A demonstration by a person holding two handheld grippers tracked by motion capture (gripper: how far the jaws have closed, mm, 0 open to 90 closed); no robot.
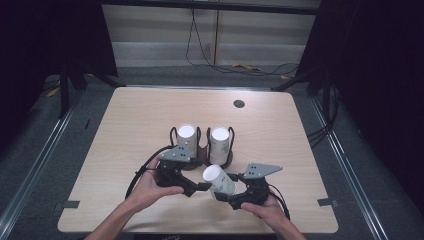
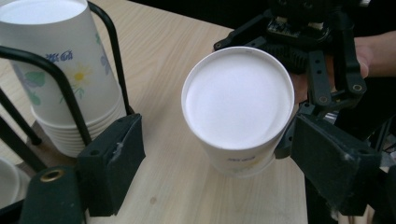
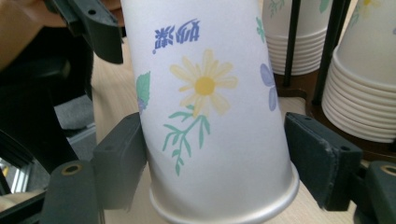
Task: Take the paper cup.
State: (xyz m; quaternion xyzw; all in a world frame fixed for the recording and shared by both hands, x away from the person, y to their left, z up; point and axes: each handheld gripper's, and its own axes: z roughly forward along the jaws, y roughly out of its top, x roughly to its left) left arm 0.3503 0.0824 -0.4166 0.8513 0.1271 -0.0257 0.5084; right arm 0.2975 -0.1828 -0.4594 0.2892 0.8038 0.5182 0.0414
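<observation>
A white paper cup (image 1: 218,180) with a daisy print hangs tilted and upside down over the table's front. My right gripper (image 1: 226,192) is shut on it near the rim, both pads against its wall (image 3: 210,116). My left gripper (image 1: 200,188) stands open around the cup's base end (image 2: 238,98), its pads (image 2: 112,158) apart from the cup. Behind them stand two stacks of the same cups (image 1: 186,140) (image 1: 220,142), upside down in a black wire holder (image 1: 202,159). The nearer stack (image 2: 56,70) is beside my left jaw.
The wooden table (image 1: 135,120) has a round cable hole (image 1: 239,103) at the back right. Its front edge runs just below both hands. Cables lie on the floor beyond the table. More cup stacks (image 3: 364,84) stand close to the right of the held cup.
</observation>
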